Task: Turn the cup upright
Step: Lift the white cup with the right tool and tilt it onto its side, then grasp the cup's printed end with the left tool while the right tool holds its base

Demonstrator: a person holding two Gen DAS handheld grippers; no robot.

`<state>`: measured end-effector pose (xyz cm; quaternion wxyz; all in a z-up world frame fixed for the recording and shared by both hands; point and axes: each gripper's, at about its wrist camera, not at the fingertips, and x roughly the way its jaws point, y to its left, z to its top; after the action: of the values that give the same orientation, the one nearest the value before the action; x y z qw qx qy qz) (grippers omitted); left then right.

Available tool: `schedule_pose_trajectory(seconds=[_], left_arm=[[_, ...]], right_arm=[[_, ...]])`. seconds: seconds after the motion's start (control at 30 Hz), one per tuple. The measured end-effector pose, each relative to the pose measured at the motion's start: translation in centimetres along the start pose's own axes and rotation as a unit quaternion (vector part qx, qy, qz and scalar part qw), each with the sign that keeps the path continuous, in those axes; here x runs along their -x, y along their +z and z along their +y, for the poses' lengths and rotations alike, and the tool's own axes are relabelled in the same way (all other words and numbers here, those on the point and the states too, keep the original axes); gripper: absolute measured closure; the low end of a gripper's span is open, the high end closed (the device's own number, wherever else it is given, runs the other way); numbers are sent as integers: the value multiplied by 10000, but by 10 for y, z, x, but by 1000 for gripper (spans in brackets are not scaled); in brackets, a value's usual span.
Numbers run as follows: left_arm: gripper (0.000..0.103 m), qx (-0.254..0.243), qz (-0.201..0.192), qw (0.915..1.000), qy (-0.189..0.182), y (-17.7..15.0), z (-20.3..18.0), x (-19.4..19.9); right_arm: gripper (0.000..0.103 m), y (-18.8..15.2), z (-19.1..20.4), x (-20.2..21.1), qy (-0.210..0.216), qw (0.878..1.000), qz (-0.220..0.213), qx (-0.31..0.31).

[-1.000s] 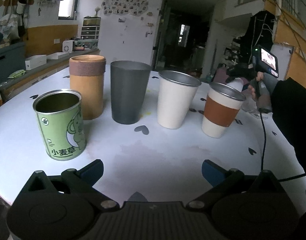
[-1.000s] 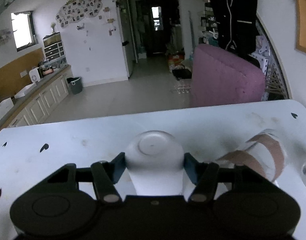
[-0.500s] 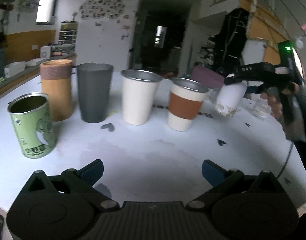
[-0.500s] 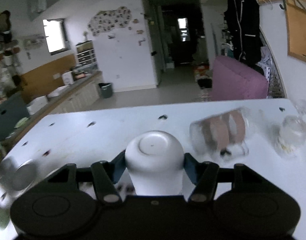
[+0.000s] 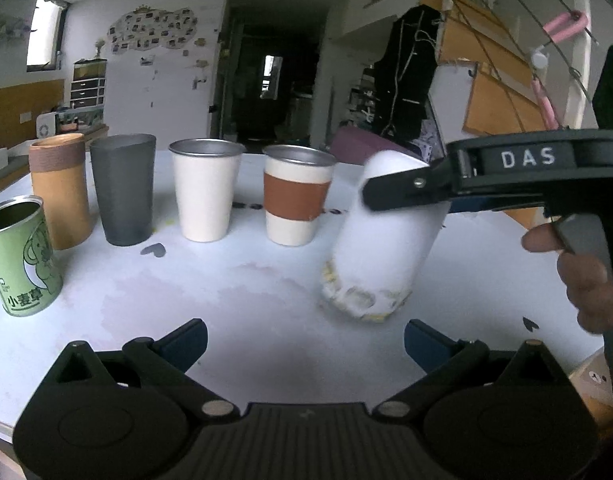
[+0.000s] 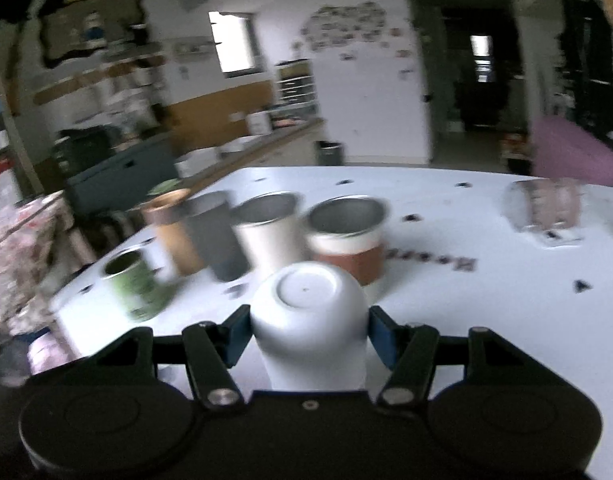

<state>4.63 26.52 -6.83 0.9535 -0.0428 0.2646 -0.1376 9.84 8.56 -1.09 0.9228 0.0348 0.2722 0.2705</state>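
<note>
Left wrist view: the white cup (image 5: 386,236) hangs above the white table (image 5: 246,312), tilted, its rounded base toward 1 o'clock and its yellow-patterned rim toward 7 o'clock, just off the surface. The right gripper (image 5: 370,194) pinches it across the body, near the base; a person's hand (image 5: 578,272) grips the handle at 3 o'clock. At 10 to 11 o'clock from the cup stands a row of upright vessels: brown-banded cup (image 5: 297,196), cream steel cup (image 5: 204,190), grey tumbler (image 5: 124,188), tan cup (image 5: 60,190), and green can (image 5: 20,256) nearest the viewer. The left gripper (image 5: 304,340) sits at 6 o'clock with jaws spread wide, holding nothing.

Right wrist view: blue pads (image 6: 238,334) press both sides of the cup (image 6: 308,320), base facing forward. A clear banded glass (image 6: 544,206) lies on its side at 2 o'clock, blurred.
</note>
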Motion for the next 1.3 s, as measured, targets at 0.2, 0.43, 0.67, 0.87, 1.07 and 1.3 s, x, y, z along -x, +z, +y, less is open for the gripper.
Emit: schedule_pose_trajectory(seconds=[0.2, 0.43, 0.67, 0.87, 1.07, 1.3], left_arm=[[0, -69, 26, 10000, 32, 2, -5, -5], [0, 97, 26, 9998, 161, 2, -2, -12], [0, 521, 113, 9970, 564, 1, 19, -23], [0, 881, 120, 9943, 587, 3, 34, -16], [1, 1334, 330, 9900, 316, 9, 43, -14], [3, 1795, 782, 9789, -582, 21, 34, -28]], right_arm=[[40, -12, 16, 14, 291, 9995, -55, -55], [40, -22, 16, 22, 327, 9994, -98, -94], [40, -44, -3, 16, 139, 9989, 107, -434], [40, -59, -10, 19, 87, 9983, 155, -556], [41, -80, -10, 19, -11, 9970, 543, -547], [41, -91, -12, 10, 11, 9953, 742, -627]])
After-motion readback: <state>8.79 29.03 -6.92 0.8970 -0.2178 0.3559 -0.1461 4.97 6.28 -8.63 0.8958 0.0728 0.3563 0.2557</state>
